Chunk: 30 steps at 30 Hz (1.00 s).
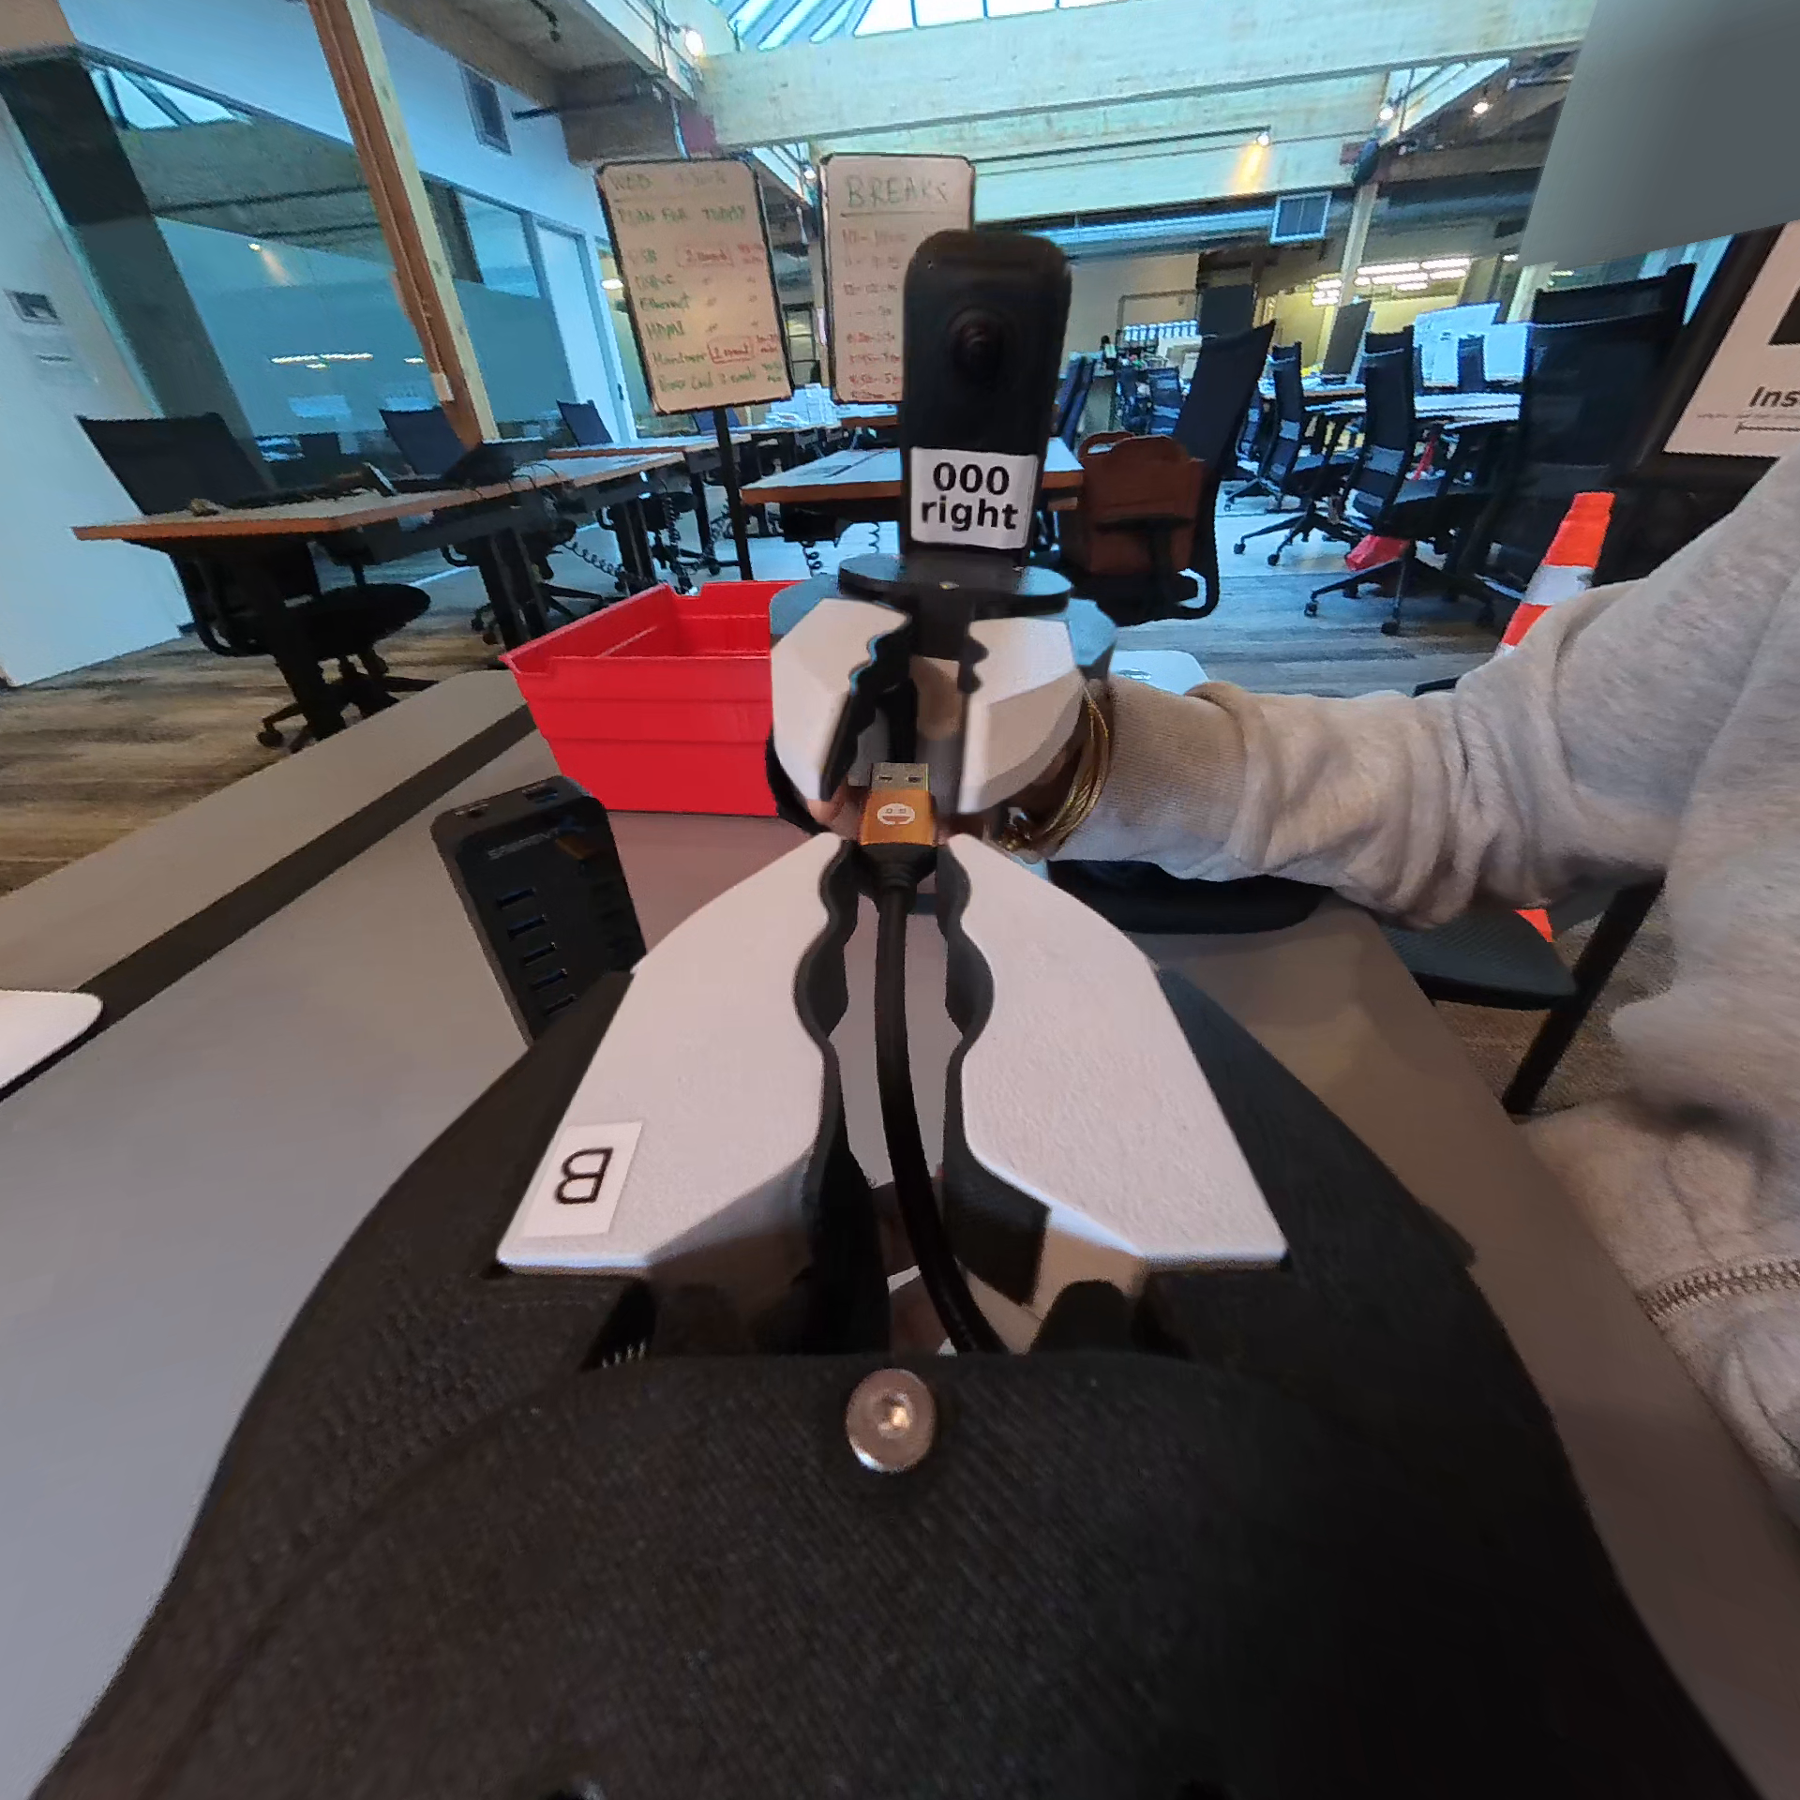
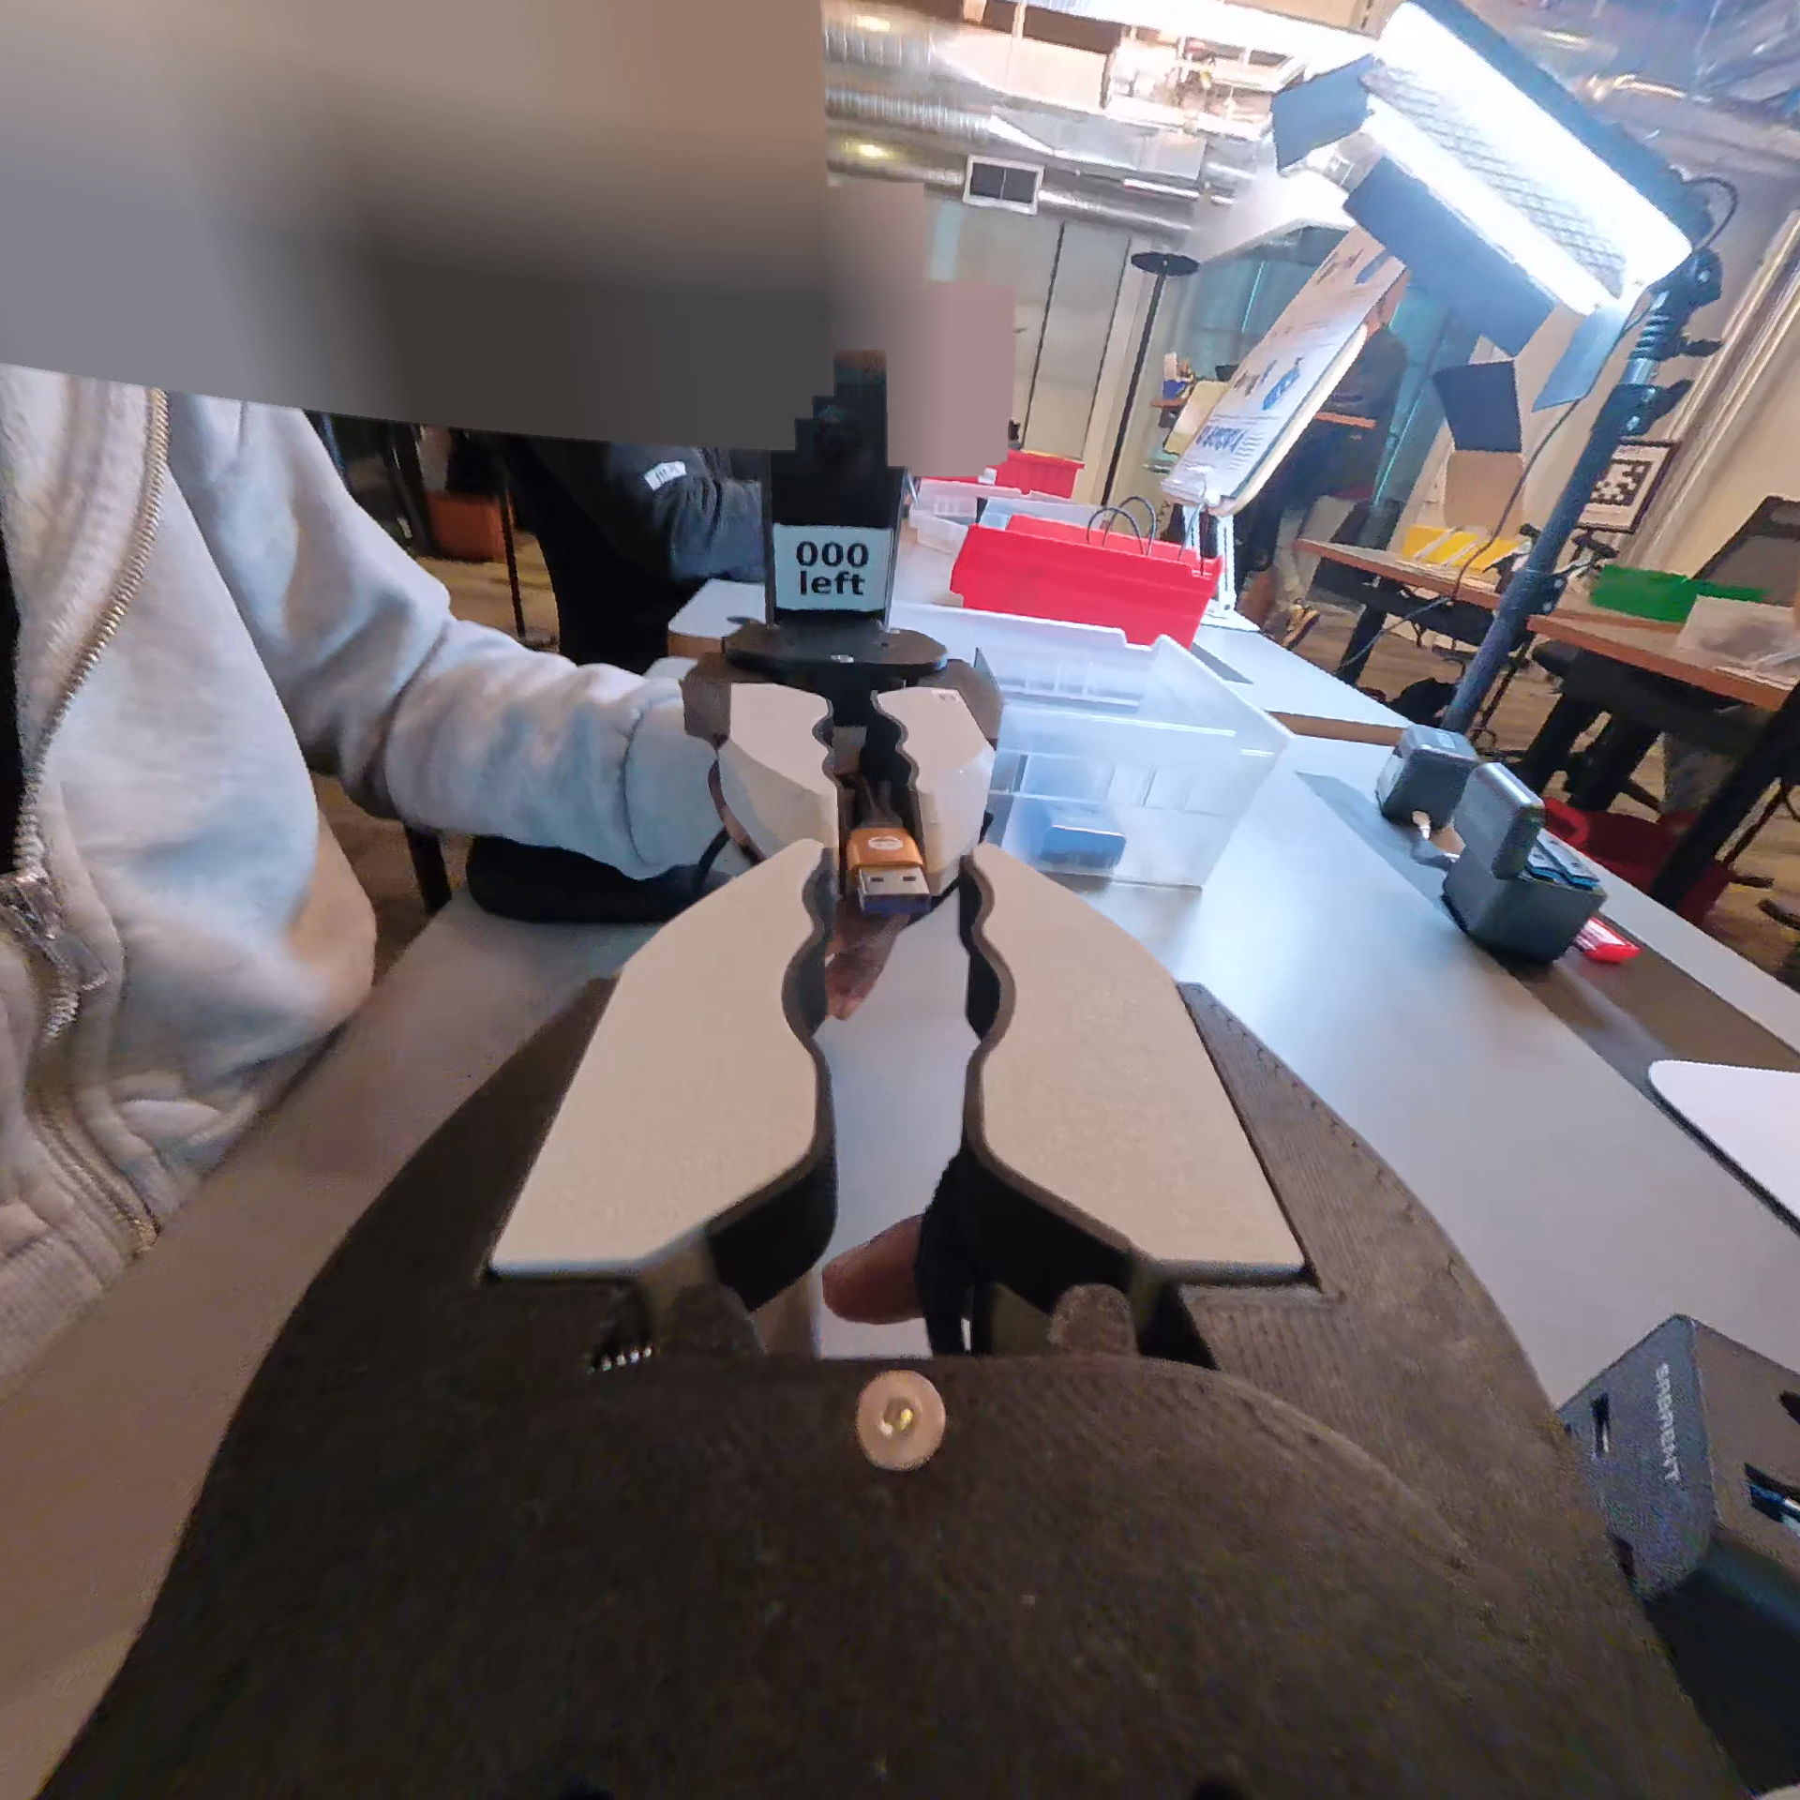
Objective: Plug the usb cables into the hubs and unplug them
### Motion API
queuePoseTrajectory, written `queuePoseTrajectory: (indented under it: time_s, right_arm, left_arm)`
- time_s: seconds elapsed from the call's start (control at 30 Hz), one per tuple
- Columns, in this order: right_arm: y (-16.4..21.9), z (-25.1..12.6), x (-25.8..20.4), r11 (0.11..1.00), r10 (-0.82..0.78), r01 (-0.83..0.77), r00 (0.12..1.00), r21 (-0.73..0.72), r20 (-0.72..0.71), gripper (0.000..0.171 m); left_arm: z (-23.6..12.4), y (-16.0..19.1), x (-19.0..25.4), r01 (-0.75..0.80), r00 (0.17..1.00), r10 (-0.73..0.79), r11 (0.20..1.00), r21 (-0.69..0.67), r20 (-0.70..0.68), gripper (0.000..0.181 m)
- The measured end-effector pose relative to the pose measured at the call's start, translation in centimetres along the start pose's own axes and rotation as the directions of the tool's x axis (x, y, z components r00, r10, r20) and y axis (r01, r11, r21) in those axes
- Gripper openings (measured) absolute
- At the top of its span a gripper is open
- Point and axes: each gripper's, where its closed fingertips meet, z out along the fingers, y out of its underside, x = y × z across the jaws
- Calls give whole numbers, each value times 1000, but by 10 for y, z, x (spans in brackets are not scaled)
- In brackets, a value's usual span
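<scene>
My left gripper (image 1: pixel 896 849) is shut on the orange USB plug (image 1: pixel 897 813), above the grey table. The plug's black cable (image 1: pixel 901 1052) runs back between my fingers. The plug's metal tip points at my right gripper (image 1: pixel 901 779), which faces it head-on. In the right wrist view my right gripper (image 2: pixel 891 867) is open, and the plug's metal tip (image 2: pixel 884 888) sits between its tips without being clamped. The left gripper (image 2: pixel 877 823) shows just behind it. A black hub (image 1: pixel 545 906) with several blue ports lies to the left on the table. It also shows in the right wrist view (image 2: pixel 1675 1461).
A red bin (image 1: pixel 653 701) stands behind the hub. A clear bin (image 2: pixel 1120 750), another red bin (image 2: pixel 1081 575) and grey adapter blocks (image 2: pixel 1500 857) sit farther along the table (image 2: pixel 1315 974). A white pad (image 2: pixel 1734 1120) lies near the edge. A person's grey sleeves (image 1: pixel 1364 779) flank both grippers. Only a small space, under 4 cm, lies between the two pairs of fingers.
</scene>
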Motion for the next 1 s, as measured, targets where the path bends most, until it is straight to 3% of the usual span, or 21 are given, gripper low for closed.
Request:
queuePoseTrajectory:
  time_s: [0.07, 0.53, 1.0]
  right_arm:
    - [2, 1, -2, 1000, -7, 7, 1000, -14, 13, 15]
    - [-18, 3, -6, 987, 59, -66, 997, 147, 53, 14]
    - [-20, 4, -5, 978, 70, -79, 996, 191, 53, 14]
  left_arm:
    - [0, 1, 1, 0, 1000, 0, 1000, -5, -4, 15]
    - [-2, -21, 6, 44, 999, -38, 981, 187, -32, 17]
    - [-3, -25, 5, 102, 995, -97, 966, 238, -34, 16]
